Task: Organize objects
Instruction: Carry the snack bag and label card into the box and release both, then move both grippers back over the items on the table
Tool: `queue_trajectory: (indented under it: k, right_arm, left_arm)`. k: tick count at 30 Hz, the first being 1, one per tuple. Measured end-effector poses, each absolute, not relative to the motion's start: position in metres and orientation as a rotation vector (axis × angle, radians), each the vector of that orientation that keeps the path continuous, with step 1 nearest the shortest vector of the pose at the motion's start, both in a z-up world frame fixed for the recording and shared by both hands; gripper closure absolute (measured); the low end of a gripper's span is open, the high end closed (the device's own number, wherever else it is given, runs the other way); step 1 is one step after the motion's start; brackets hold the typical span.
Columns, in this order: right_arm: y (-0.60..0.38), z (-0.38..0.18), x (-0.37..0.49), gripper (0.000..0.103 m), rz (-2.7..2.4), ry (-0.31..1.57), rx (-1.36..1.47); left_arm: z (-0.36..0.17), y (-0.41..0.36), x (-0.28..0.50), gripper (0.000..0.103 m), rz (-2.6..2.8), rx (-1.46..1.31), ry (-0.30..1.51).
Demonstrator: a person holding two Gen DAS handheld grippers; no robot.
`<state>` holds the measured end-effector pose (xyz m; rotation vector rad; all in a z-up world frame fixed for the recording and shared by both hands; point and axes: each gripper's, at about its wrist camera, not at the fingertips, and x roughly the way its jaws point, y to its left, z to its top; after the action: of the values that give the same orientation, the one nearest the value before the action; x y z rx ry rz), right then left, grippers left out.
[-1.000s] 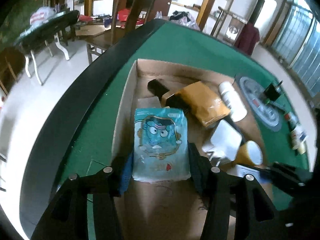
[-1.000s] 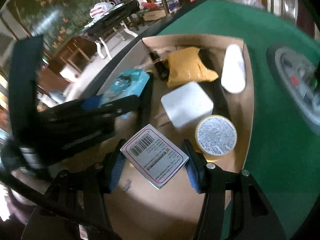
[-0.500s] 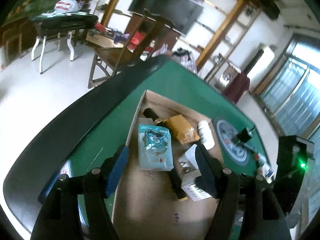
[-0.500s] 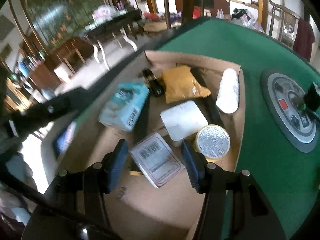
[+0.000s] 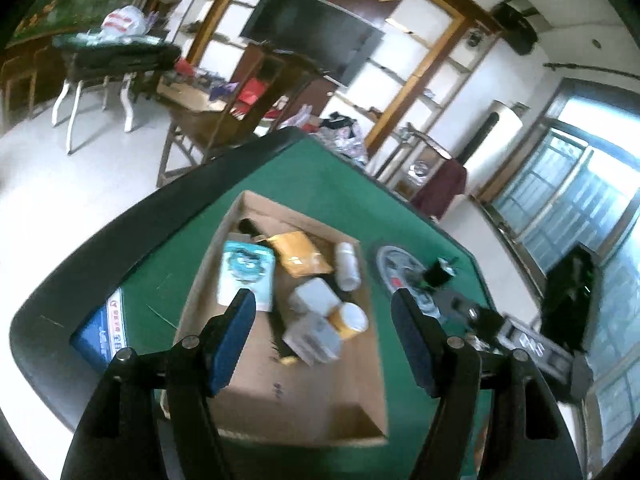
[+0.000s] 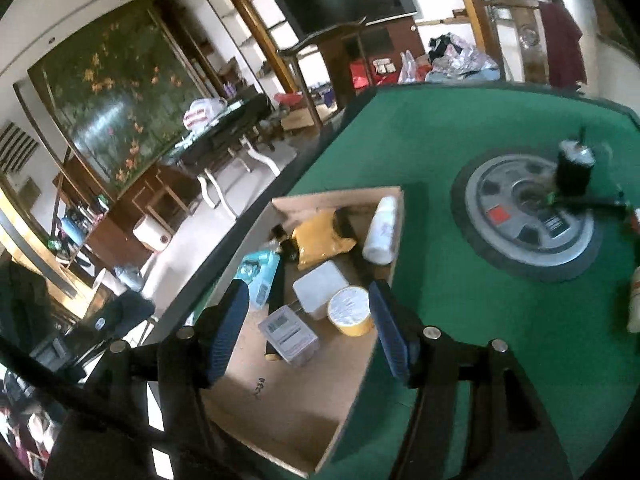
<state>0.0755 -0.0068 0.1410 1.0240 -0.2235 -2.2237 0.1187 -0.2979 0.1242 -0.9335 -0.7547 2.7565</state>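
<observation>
The cardboard tray sat on the green felt table, holding a blue cartoon packet, a yellow pouch, a white bottle and a labelled box. Beyond stood a wooden chair and a dark television. The left gripper hung released and empty; the right gripper, jaws just widening, gripped nothing above the tray.

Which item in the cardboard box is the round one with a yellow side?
The yellow tub, standing lid up by the box's right wall; the white bottle beyond it lies flat.
</observation>
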Motion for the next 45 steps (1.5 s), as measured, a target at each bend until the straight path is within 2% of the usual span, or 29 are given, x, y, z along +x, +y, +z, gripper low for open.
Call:
queue_trajectory:
  k: [9,13,16,19,24,26,27,29,32,36,45]
  right_arm:
    - [0.038,0.223,0.105,0.041,-2.207,-0.276,0.864]
    - [0.053,0.282,0.134,0.041,-2.248,-0.171,0.761]
    - [0.064,0.328,0.156,0.041,-2.303,-0.092,0.675]
    - [0.075,0.381,0.169,0.032,-2.367,-0.049,0.62]
    - [0.089,0.458,0.168,0.031,-2.564,0.0,0.621]
    - [0.09,0.47,0.171,0.021,-2.653,0.076,0.609]
    - [0.092,0.47,0.171,0.019,-2.686,0.111,0.604]
    - [0.102,0.458,0.167,0.019,-2.719,0.126,0.614]
    - [0.127,0.415,0.149,0.019,-2.683,0.002,0.73]
    - [0.173,0.35,0.114,0.019,-2.696,-0.187,0.88]
    - [0.295,0.195,0.036,0.019,-2.758,-0.671,0.984]
  left_arm:
    - [0.205,-0.287,0.175,0.039,2.82,-0.756,-0.57]
    - [0.255,-0.287,0.199,0.038,2.854,-0.642,-0.451]
    - [0.288,-0.289,0.209,0.031,2.877,-0.583,-0.359]
    - [0.314,-0.293,0.206,0.031,2.884,-0.584,-0.334]
    - [0.353,-0.299,0.18,0.031,2.898,-0.597,-0.303]
    - [0.356,-0.301,0.168,0.025,2.896,-0.584,-0.32]
    - [0.35,-0.298,0.163,0.018,2.875,-0.583,-0.363]
    - [0.332,-0.292,0.147,0.017,2.806,-0.6,-0.459]
    - [0.304,-0.263,0.119,0.017,2.66,-0.683,-0.5]
    - [0.271,-0.205,0.092,0.017,2.506,-0.778,-0.445]
    - [0.2,-0.064,0.04,0.017,2.35,-1.001,-0.278]
